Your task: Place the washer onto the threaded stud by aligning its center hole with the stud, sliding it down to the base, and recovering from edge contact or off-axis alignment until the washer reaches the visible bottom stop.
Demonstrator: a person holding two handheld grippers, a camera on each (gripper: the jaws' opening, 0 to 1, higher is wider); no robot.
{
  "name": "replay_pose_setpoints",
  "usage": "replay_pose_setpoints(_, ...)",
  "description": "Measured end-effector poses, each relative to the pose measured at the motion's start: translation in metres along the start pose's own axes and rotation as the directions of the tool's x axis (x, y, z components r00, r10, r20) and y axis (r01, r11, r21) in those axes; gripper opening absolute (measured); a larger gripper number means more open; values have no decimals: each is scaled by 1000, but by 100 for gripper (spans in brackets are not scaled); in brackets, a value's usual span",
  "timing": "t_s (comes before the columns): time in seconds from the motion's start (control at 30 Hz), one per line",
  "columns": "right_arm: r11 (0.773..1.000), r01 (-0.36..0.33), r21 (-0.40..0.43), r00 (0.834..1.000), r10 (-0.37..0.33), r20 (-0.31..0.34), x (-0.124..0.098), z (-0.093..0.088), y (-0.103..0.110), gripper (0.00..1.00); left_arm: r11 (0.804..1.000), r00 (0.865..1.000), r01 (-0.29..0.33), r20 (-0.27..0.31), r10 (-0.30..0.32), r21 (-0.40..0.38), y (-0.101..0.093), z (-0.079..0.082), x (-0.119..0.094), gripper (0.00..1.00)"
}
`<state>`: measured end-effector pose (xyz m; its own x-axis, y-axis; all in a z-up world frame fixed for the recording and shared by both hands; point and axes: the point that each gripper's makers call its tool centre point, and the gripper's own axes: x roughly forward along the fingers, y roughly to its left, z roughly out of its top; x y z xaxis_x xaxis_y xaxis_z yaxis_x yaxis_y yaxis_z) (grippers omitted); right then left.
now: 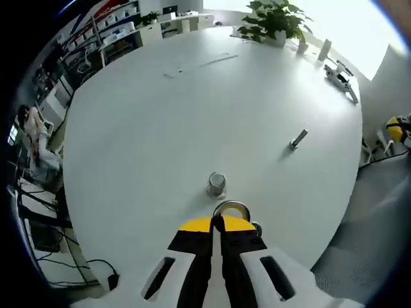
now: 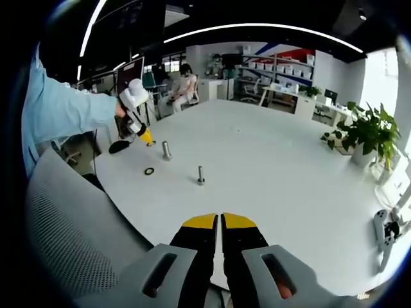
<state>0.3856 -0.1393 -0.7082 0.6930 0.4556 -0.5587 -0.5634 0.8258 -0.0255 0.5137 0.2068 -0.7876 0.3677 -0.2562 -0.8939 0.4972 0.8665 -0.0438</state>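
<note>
My left gripper [image 1: 217, 222] is shut on the edge of a metal washer [image 1: 232, 208], which it holds just above the white table [image 1: 160, 128]. A short thick metal cylinder [image 1: 216, 184] stands upright a little beyond the washer. A slim threaded stud [image 1: 297, 139] stands further off to the right. A small dark ring [image 1: 257, 228] lies on the table beside the jaws. In the right gripper view, a person's hand holds the left gripper [image 2: 146, 136] near the cylinder [image 2: 167, 151], the dark ring [image 2: 149, 171] and the stud [image 2: 201, 174]. My right gripper [image 2: 221, 221] is shut and holds nothing.
A potted plant [image 1: 273, 22] [image 2: 369, 135] stands at the table's far edge. A white hand-held device [image 1: 340, 77] [image 2: 385, 234] lies near it. A grey mesh chair back [image 2: 70, 224] is close to the table's near edge. Shelves and desks stand beyond the table.
</note>
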Motion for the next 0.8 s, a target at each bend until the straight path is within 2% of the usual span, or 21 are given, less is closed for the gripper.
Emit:
replay_pose_setpoints(0.2, 1000, 4, 7, 1000, -4, 8, -1, 1, -1, 4, 998, 999, -39, -10, 39, -39, 4, 18, -1, 1)
replay_pose_setpoints(0.33, 1000, 3, 8, 1000, -3, 10, -1, 1, 0, 4, 995, 997, -74, -41, 72, -62, 5, 20, 4, 1)
replay_pose_setpoints(0.5, 1000, 2, 4, 1000, -2, 11, -1, 1, 0, 4, 990, 995, -85, -65, 78, -108, 5, 24, 13, 1)
replay_pose_setpoints(0.57, 1000, 2, 6, 1000, -2, 12, -1, 1, 0, 4, 988, 991, -121, -70, 114, -98, 9, 25, 16, 1)
replay_pose_setpoints(0.8, 1000, 3, 9, 1000, -4, 15, -1, 2, -1, 4, 984, 987, -131, -110, 118, -121, 8, 23, 22, 1)
